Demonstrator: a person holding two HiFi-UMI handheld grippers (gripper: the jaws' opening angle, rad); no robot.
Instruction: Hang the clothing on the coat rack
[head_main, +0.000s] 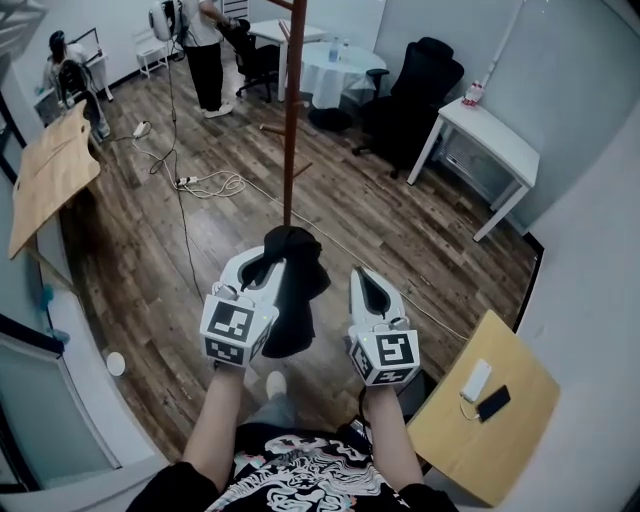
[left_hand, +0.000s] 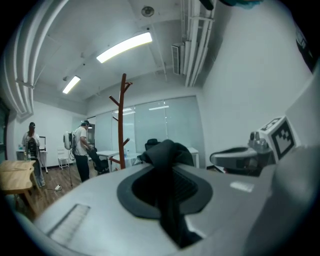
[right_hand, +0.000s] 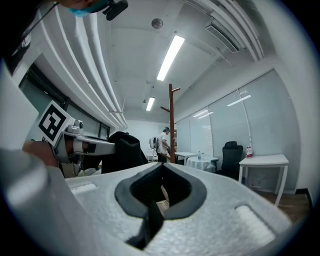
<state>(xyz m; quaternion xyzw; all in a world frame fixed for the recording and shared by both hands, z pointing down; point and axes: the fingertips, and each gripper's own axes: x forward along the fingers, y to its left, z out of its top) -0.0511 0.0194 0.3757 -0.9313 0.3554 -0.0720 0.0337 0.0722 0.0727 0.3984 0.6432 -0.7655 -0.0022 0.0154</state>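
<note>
The black garment (head_main: 293, 300) hung limp from the clenched jaws of the left gripper (head_main: 265, 262), short of the coat rack (head_main: 292, 120). The right gripper (head_main: 362, 278) was closed on nothing. The garment looked soft and probably light, best held by its collar, which the bunching hid.

Coat rack (head_main: 292, 110) running out past the head view's top edge, black garment (head_main: 291, 290) draping over and hiding the left claw's (head_main: 262, 262) tips, standing person (head_main: 205, 55) being cropped at the shoulders, small items (head_main: 494, 402) on the wooden desk (head_main: 520, 440) showing too small to identify
</note>
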